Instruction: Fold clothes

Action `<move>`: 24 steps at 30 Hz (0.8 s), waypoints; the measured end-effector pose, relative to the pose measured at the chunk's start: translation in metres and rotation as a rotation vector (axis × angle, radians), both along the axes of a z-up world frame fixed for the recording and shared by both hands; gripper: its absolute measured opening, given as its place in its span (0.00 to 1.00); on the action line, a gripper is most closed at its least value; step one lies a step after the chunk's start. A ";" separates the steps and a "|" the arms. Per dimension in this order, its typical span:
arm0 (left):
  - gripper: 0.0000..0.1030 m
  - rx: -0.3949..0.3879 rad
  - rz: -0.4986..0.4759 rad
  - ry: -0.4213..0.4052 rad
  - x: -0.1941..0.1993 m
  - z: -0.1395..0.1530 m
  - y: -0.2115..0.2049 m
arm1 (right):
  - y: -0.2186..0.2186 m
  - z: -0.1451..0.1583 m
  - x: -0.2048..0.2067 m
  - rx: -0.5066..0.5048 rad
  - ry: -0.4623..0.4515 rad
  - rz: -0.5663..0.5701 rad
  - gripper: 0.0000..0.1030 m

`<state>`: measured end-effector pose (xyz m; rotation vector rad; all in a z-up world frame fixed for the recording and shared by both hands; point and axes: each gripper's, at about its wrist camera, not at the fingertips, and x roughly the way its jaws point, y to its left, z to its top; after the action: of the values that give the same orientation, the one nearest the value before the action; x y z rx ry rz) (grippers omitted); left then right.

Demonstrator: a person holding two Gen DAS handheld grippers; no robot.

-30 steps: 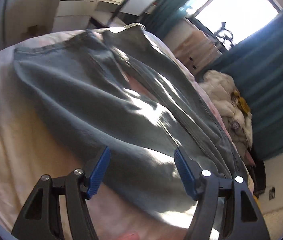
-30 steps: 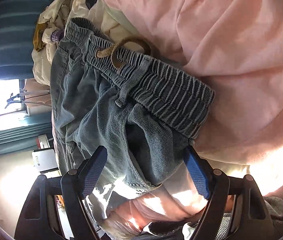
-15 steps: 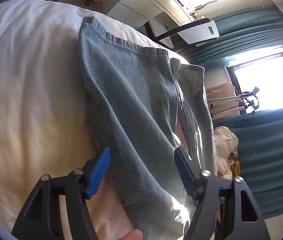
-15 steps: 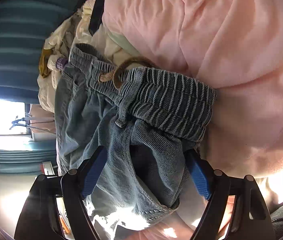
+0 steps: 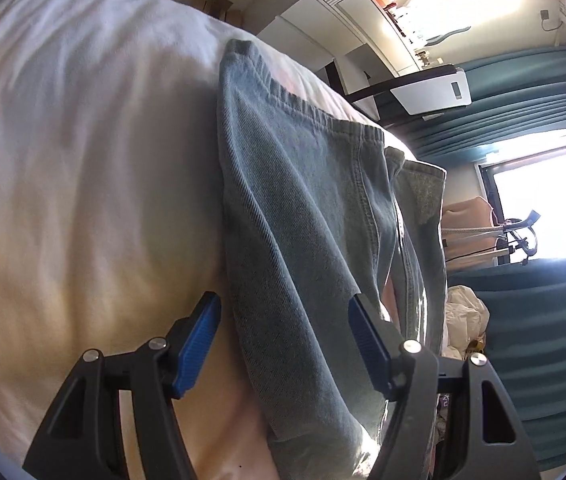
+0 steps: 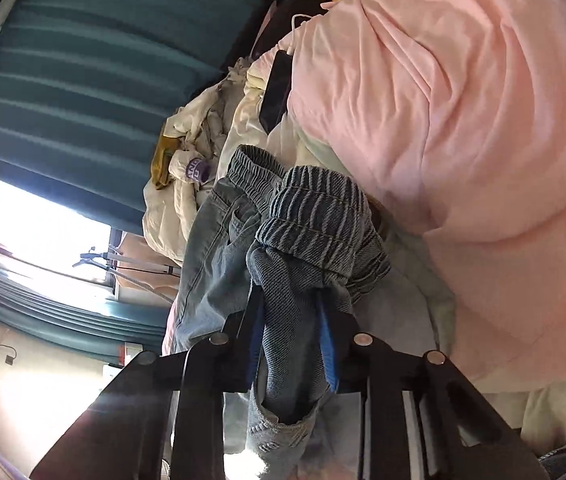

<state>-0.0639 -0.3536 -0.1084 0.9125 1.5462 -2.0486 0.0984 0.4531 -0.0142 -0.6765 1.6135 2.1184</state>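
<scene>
A pair of faded blue jeans (image 5: 303, 216) lies stretched along the bed, leg hems at the far end in the left wrist view. My left gripper (image 5: 283, 332) is open, its blue pads either side of the jeans' leg, not gripping. In the right wrist view my right gripper (image 6: 291, 332) is shut on the bunched denim just below the elastic waistband (image 6: 315, 216), which is lifted and crumpled above the fingers.
A white-pink bed sheet (image 5: 83, 160) lies under the jeans. A pink quilt (image 6: 463, 120) bulges to the right of the waistband. A heap of cream clothes (image 6: 203, 148) sits by teal curtains (image 6: 83, 60). White cabinets (image 5: 323, 20) stand beyond the bed.
My right gripper has closed on the denim by the waistband and lifted it. My left gripper has swung to look along the leg and moved a little closer.
</scene>
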 end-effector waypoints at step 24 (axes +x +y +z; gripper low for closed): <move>0.07 -0.201 0.011 0.032 -0.003 0.031 0.001 | 0.004 0.014 0.022 -0.060 0.017 -0.065 0.05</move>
<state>-0.0665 -0.3527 -0.0769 0.7975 1.3277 -2.1734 0.1207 0.4566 -0.0005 -0.6181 1.6912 2.0422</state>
